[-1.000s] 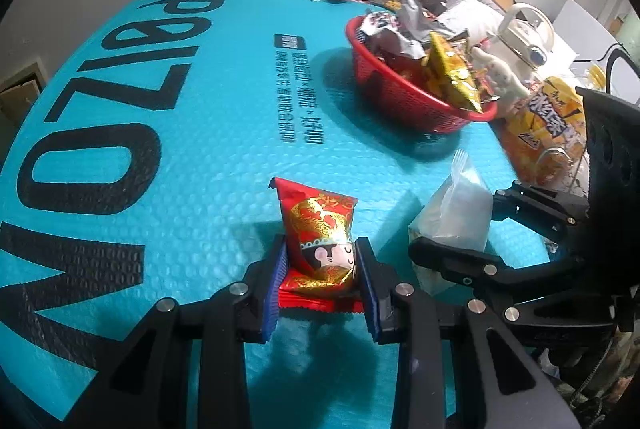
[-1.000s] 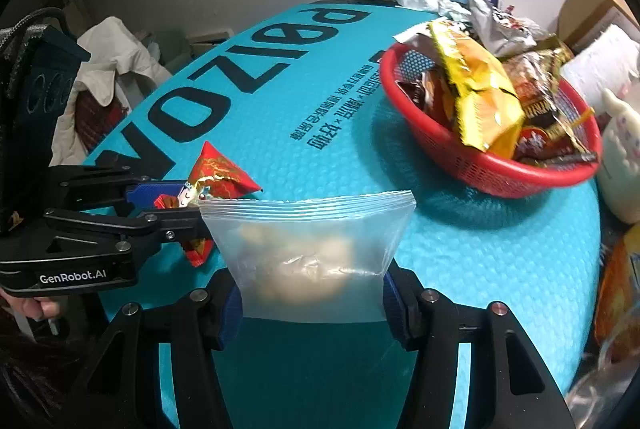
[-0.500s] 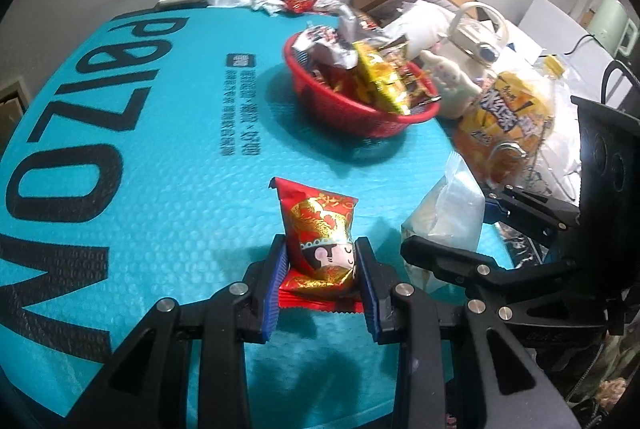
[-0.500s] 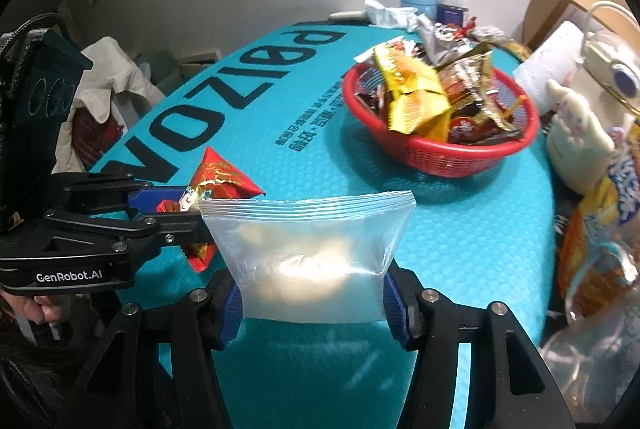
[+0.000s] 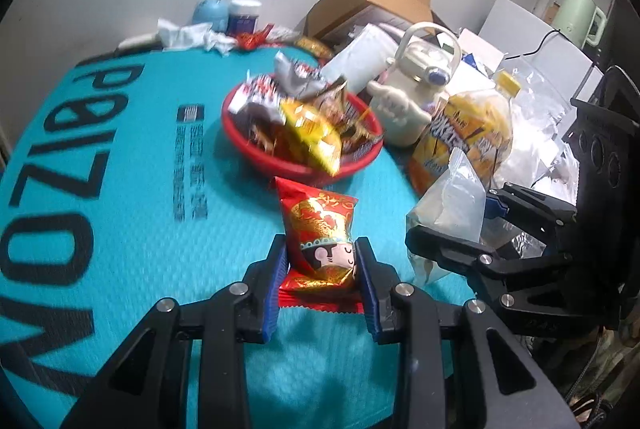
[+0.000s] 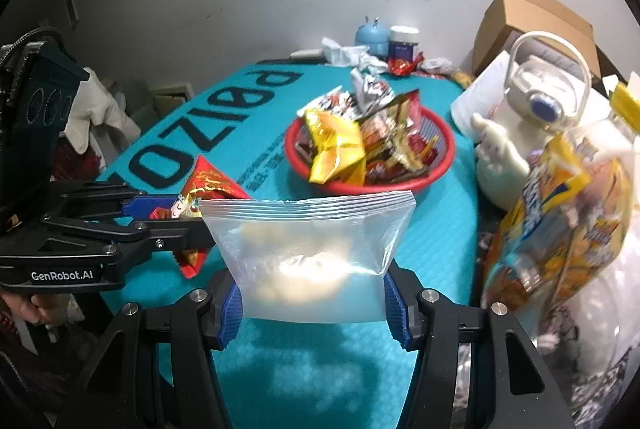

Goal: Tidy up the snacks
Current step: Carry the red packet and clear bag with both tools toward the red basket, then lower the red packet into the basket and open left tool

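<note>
My left gripper [image 5: 320,269] is shut on a red snack packet [image 5: 320,233] with a gold cartoon figure, held above the teal mat [image 5: 132,189]. The packet also shows in the right wrist view [image 6: 208,185], beside the left gripper [image 6: 172,217]. My right gripper [image 6: 314,297] is shut on a clear zip bag [image 6: 308,245] with pale snacks inside; the bag shows in the left wrist view [image 5: 452,205] to the right of the packet. A red basket [image 5: 280,157] full of snack packets sits ahead, also in the right wrist view [image 6: 436,169].
A white figure-shaped bottle [image 6: 516,133] and a large orange snack bag [image 6: 560,213] stand right of the basket. A cardboard box [image 5: 380,1], tissues [image 5: 188,33] and small jars [image 5: 244,15] lie at the table's far edge. Clothes [image 6: 96,109] lie left of the table.
Both grippers have drawn back and turned right with their loads still held. The basket now looks smaller and more central, and the bottle, snack bag and wall pictures have come into view.
</note>
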`<state>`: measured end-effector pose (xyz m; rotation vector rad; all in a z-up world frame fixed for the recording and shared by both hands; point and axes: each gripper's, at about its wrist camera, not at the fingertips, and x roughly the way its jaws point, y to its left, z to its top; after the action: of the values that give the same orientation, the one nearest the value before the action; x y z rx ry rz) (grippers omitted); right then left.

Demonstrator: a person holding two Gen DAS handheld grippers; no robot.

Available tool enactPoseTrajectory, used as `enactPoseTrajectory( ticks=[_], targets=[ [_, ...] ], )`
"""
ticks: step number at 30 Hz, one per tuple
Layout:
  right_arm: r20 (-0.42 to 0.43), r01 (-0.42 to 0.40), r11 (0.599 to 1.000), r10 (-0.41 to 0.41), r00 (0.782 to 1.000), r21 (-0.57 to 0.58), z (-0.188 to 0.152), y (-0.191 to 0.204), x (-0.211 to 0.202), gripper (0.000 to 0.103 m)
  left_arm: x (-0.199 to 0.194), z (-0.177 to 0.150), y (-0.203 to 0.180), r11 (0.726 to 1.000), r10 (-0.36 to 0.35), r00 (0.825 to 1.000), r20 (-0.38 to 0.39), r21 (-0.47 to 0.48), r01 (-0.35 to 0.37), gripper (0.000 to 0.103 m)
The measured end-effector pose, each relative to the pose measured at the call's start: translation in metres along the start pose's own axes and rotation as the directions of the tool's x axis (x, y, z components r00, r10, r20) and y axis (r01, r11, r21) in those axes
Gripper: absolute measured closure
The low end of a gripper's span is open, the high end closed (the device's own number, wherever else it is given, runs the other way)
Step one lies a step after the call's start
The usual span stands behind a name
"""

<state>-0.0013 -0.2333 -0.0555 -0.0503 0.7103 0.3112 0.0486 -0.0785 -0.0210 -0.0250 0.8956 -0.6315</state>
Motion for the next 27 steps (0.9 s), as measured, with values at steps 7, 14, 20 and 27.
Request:
enactPoseTrajectory(
  ticks=[7,14,20,27],
  targets=[
    [0.04,0.034,0.999,-0.034,0.999,-0.007,0.026,-0.013,-0.009,0.046,0.0,0.035,-0.006,0.999,0.002,0.999,0.039,0.045,-0.004,0.071],
    [0.075,0.072,0.997,-0.071,0.995,-0.014,0.056,-0.027,-0.009,0.046,0.008,0.07,-0.006,0.997,0.027,0.998,0.062,0.072,-0.032,0.071],
    [0.1,0.082,0.996,-0.08,0.992,-0.015,0.079,-0.038,-0.004,0.046,0.02,0.094,-0.003,0.997,0.034,0.998,0.062,0.073,-0.038,0.071],
    [0.11,0.096,0.995,-0.094,0.99,-0.013,0.102,-0.044,0.006,0.046,0.034,0.119,0.0,0.995,0.044,0.997,0.069,0.088,-0.05,0.071]
  ],
)
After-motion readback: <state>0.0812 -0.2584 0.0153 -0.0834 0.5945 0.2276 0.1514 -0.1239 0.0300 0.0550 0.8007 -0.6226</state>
